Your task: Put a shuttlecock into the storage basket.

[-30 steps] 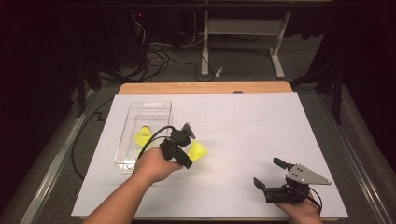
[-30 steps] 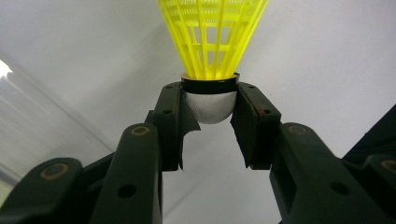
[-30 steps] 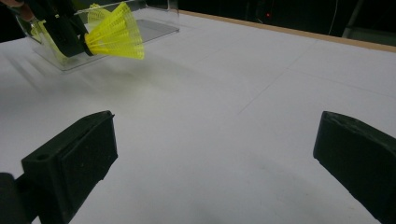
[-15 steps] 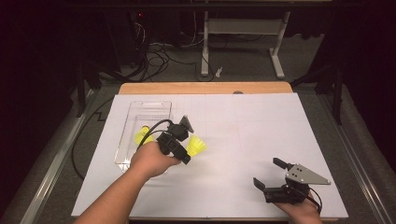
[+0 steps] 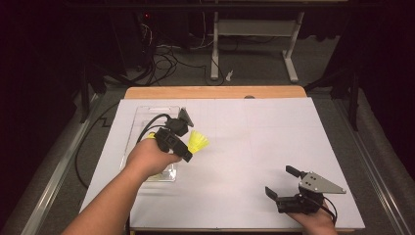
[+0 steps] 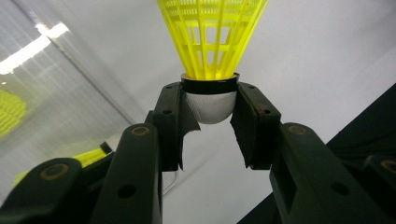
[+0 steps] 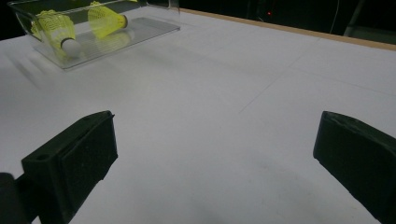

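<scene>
1. Your left tool (image 5: 188, 147) is pinching a yellow shuttlecock (image 5: 198, 142) by its white cork, just under the black band. In the left gripper view the two pads (image 6: 173, 122) press on either side of the cork (image 6: 211, 106), and the skirt fans out beyond the tips.
2. The shuttlecock is off the bench (image 5: 254, 147), carried in the air just beside the right wall of the clear tray (image 5: 142, 115).
3. Two more yellow shuttlecocks (image 7: 56, 28) lie on their sides inside that tray (image 7: 154, 29), seen in the right gripper view.
4. Your right tool (image 5: 292, 188) rests at the near right of the bench with its jaws spread wide and nothing between them. It is well apart from the tray.
5. The step in hand looks like the carry: one shuttlecock is gripped and lifted. Whether it is headed into the tray or away from it cannot be told from this moment.
6. For the next move, keep the pinch steady, since the cork is rounded and could slip out of the pads.
7. If the tray is the goal, bring the shuttlecock above the tray wall, move over a free patch of the tray floor, lower it, and only then spread the jaws.
</scene>
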Motion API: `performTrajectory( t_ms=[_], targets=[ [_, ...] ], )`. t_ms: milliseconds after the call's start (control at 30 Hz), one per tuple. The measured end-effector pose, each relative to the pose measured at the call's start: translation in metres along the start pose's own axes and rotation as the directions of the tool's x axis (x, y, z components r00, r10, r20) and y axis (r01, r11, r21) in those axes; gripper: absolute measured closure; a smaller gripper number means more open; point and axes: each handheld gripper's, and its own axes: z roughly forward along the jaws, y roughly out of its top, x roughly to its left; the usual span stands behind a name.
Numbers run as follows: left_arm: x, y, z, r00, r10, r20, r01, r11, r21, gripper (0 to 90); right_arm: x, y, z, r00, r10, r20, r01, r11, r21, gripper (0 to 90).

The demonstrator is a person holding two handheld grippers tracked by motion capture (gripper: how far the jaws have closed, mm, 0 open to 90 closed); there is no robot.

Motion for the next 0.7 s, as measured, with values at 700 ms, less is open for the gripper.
performTrajectory(
  t_ms=[700],
  targets=[
    [0.042, -0.015, -0.017, 0.9908, -0.133, -0.024, 0.132, 0.9903, -0.044, 65.4, 0.0, 0.0, 0.001, 1.0, 0.005, -0.002, -0.005, 1.0, 0.005, 0.1]
  ],
)
